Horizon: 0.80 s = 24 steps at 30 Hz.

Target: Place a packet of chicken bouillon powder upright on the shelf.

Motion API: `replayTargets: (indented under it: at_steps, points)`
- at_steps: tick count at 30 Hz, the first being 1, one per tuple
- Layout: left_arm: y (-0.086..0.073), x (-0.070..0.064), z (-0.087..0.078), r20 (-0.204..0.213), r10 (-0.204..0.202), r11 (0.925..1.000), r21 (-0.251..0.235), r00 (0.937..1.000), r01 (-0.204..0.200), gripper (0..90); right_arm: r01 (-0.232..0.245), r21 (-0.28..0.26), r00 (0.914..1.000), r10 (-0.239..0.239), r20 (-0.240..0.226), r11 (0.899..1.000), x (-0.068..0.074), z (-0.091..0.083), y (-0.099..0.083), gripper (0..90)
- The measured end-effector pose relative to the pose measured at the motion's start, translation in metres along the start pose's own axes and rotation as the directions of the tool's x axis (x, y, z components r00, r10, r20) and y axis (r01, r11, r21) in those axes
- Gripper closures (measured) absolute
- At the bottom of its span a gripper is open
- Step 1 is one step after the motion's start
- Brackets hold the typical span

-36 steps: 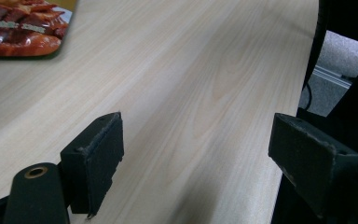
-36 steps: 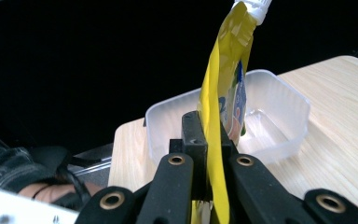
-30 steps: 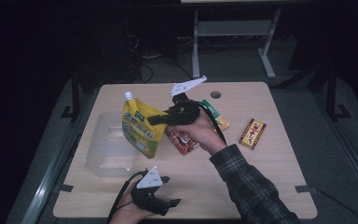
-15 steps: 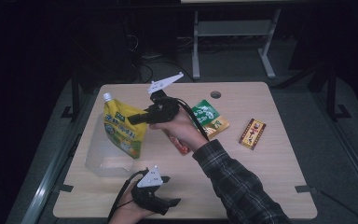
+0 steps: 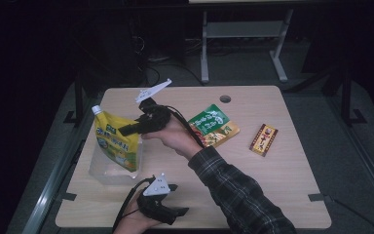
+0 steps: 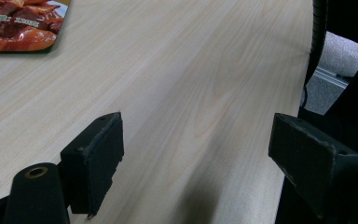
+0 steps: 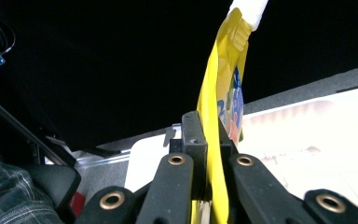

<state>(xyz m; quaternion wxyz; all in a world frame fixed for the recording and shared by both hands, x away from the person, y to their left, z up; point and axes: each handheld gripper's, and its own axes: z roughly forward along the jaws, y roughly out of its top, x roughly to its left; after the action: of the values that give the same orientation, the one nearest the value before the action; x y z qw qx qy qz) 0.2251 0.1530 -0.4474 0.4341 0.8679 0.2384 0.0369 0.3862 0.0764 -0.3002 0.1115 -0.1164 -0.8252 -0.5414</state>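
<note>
One yellow pouch (image 5: 115, 142), one clear tub (image 5: 108, 168), one green packet (image 5: 213, 126), one small red box (image 5: 263, 139) on the bench (image 5: 272, 195): right tongs (image 5: 123, 130) clenched on the pouch, held upright over the tub by the left edge; left tongs (image 5: 177, 213) wide open, empty, at the near edge.

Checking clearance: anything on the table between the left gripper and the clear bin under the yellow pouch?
Nothing. In the high view, only bare table separates the left gripper from the clear bin; the yellow pouch hangs over it from the right gripper.
</note>
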Motion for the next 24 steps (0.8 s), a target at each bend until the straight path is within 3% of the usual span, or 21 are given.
replayTargets:
  at_steps: [11,24]
  points:
    - [0.0,0.0,0.0,0.001,-0.002,1.0,0.003,1.0,0.002,17.5,-0.008,0.044,0.9995,0.01,-0.031,0.999,0.0,0.02,-0.005,90.0]
    - [0.0,0.0,0.0,0.003,-0.009,1.0,0.005,1.0,0.009,17.5,-0.011,0.113,0.9996,0.014,-0.025,0.994,-0.006,0.039,-0.018,90.0]
